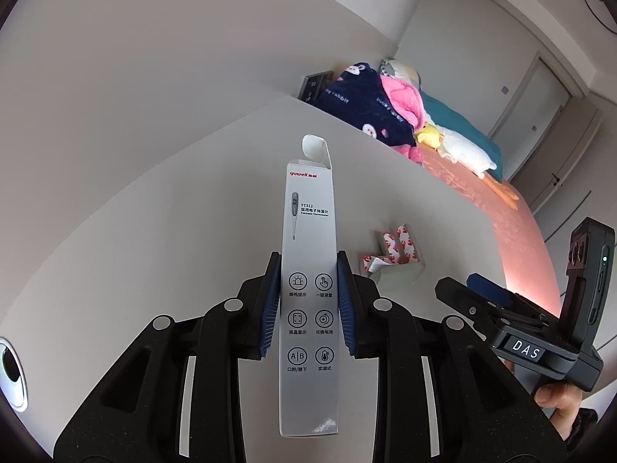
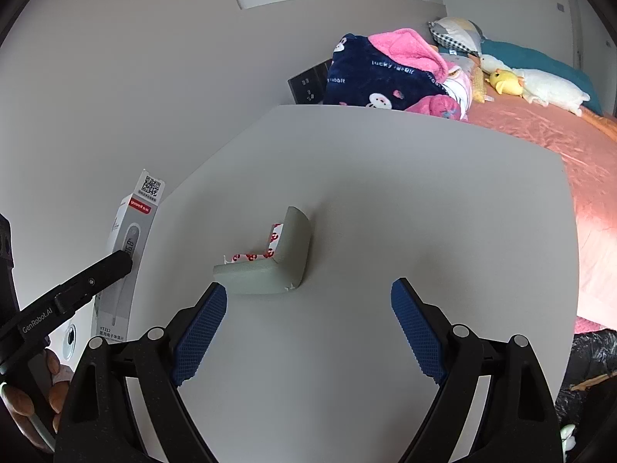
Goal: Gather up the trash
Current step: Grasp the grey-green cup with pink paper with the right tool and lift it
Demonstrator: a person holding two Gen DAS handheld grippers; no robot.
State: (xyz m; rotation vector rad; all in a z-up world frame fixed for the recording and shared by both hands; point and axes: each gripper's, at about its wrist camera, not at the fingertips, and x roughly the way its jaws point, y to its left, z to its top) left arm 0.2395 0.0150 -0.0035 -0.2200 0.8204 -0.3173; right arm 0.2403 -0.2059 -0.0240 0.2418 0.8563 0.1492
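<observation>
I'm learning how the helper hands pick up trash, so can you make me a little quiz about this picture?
1. True or false: the left gripper has its jaws shut on the thermometer box.
2. Multiple choice: the grey foam corner guard lies A) inside the black trash bag, B) on the white table, C) on the pink bed.
3. Fill in: the right gripper has its jaws ____ and holds nothing.

Key: 1 true; 2 B; 3 open.
</observation>
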